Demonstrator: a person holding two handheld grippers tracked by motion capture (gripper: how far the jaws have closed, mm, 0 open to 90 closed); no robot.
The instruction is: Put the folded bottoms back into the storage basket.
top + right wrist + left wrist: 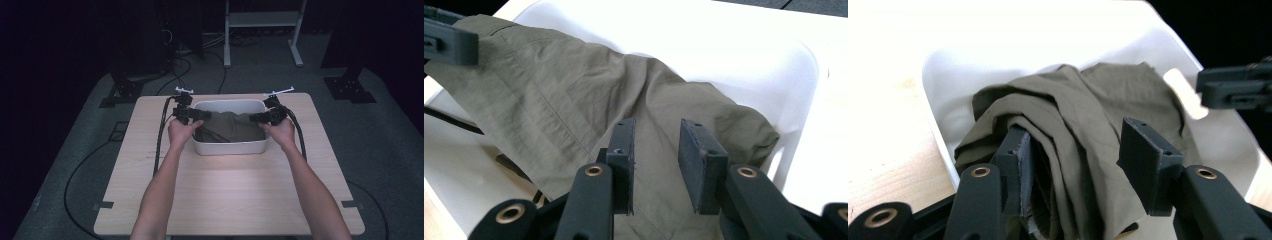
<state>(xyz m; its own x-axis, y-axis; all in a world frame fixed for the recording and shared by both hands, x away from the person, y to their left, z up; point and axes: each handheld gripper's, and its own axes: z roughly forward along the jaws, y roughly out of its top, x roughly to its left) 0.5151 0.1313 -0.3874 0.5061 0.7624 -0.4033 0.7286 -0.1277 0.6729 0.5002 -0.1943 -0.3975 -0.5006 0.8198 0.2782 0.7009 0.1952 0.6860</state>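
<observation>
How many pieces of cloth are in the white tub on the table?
1 that I can make out: an olive-green cloth bunched inside the white tub, spanning most of it. Its folds could hide another piece underneath; the pictures do not settle that.

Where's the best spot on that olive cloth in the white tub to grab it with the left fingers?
Probably the thick rolled fold of the olive cloth, which stands up between the left gripper and its open fingers. Come from above at the near end of the white tub: the ridge is bunched and raised, while elsewhere the fabric lies flatter.
</observation>
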